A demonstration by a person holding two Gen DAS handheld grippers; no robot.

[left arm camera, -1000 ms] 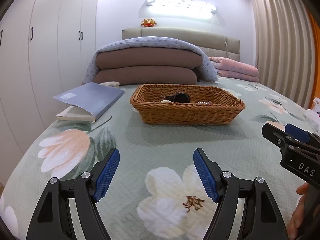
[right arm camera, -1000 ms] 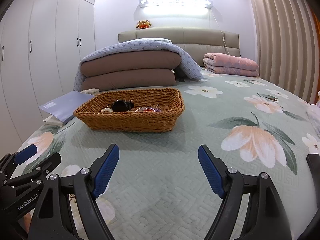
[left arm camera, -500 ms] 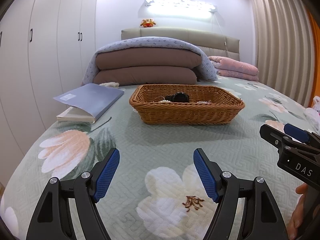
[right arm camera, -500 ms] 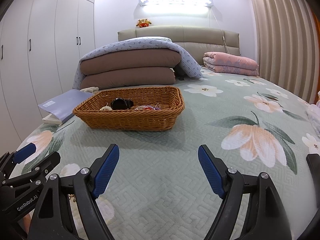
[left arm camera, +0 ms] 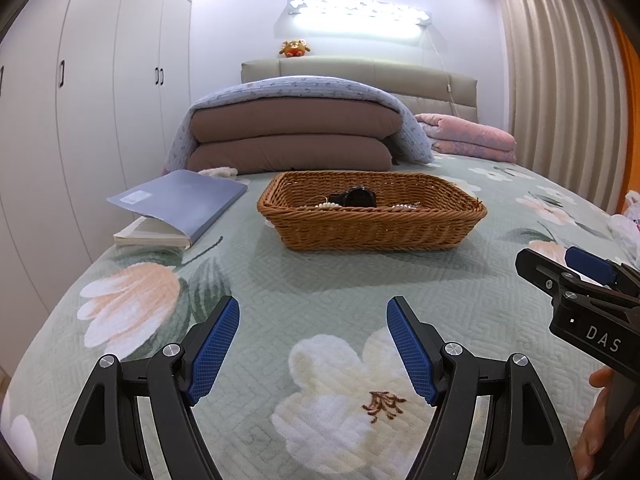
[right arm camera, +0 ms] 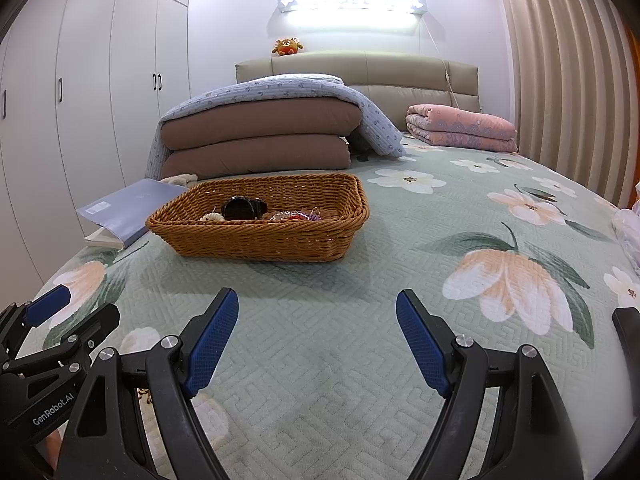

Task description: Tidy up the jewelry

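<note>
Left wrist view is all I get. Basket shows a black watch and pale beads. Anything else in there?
Observer: Yes. The right wrist view shows a red and purple beaded piece in the basket, just right of the watch.
Operator: Right gripper, I only see its side. Jaws?
Observer: The right gripper is open, with nothing between its pads and only bedspread beyond them.
Operator: Anything hidden by the folded quilts?
Observer: A dark item sits under the overhang of the blue quilt. I can't tell what it is.
</note>
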